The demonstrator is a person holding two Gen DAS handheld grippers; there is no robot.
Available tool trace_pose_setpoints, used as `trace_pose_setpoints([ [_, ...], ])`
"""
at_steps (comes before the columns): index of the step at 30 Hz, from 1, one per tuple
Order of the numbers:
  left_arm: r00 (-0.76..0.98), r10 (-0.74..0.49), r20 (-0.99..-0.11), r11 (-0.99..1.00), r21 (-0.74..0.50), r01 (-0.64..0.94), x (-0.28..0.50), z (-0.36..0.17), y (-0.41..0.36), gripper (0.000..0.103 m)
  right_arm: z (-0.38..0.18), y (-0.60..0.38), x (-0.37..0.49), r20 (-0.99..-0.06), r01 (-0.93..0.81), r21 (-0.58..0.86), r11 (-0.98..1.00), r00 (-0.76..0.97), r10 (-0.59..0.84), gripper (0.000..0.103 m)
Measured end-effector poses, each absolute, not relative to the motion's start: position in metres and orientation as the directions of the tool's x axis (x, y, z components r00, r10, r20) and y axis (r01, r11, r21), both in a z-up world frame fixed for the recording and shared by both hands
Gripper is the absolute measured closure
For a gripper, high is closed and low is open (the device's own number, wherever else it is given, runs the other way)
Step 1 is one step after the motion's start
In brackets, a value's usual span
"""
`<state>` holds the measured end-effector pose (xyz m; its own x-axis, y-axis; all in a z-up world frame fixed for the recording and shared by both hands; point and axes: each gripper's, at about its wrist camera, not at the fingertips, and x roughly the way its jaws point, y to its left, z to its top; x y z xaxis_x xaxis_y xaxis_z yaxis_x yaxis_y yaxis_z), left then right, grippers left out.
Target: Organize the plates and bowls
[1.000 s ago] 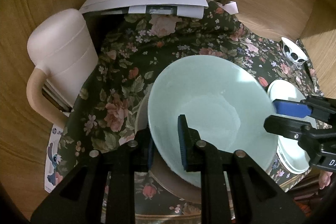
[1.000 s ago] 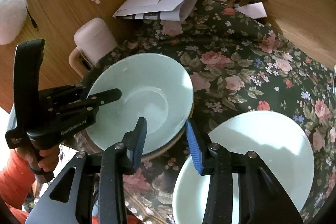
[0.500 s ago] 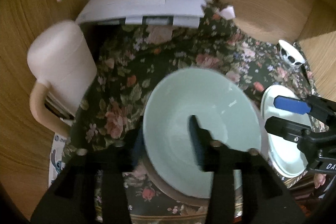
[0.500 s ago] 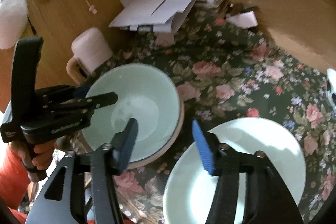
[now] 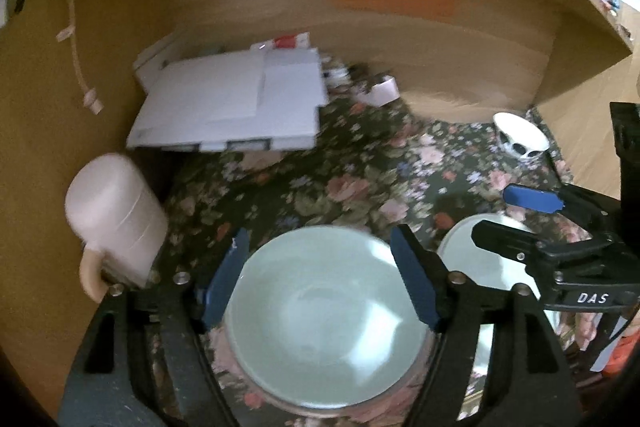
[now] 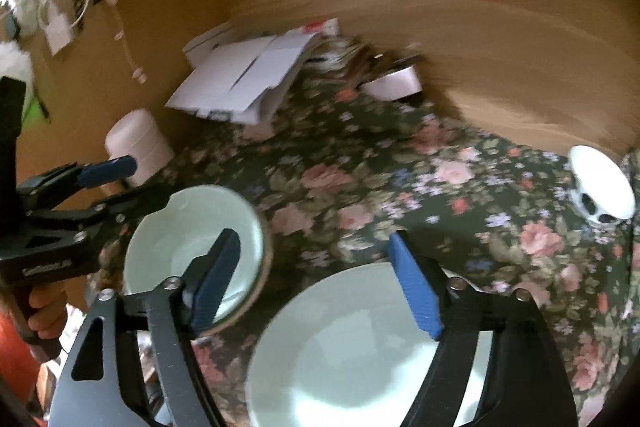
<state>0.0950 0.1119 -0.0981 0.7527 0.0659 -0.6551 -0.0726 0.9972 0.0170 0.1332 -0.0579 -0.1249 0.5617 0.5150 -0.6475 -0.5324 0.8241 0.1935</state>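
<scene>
On the floral cloth, pale green bowl sits upright, nested in a brown-rimmed dish. Left gripper jaws opening, astride the bowl, released. Right gripper likewise opening, empty, above white plate.

bowl sits left of the plate on the tablecloth; papers lie behind.

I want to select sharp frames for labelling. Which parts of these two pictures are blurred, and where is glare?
Left wrist view: back wall and tablecloth smeared; bowl soft. Right wrist view: wall smeared, bright glare on the plate.
</scene>
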Motion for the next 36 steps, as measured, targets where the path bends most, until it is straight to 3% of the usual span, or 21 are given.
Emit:
trace_pose_setpoints([
  [17,0.747,-0.099,-0.658,0.991,0.004,0.135,0.179,-0.087,0.004,0.026,-0.105,-0.189,0.186,-0.619,-0.268,0.148,0.952,0.726,0.301,0.025],
  [36,0.720,-0.119,-0.684,0.978,0.042,0.202,0.294,-0.119,-0.078,0.026,-0.148,-0.304,0.273,-0.701,0.057,0.193,0.980,0.706,0.097,0.025],
])
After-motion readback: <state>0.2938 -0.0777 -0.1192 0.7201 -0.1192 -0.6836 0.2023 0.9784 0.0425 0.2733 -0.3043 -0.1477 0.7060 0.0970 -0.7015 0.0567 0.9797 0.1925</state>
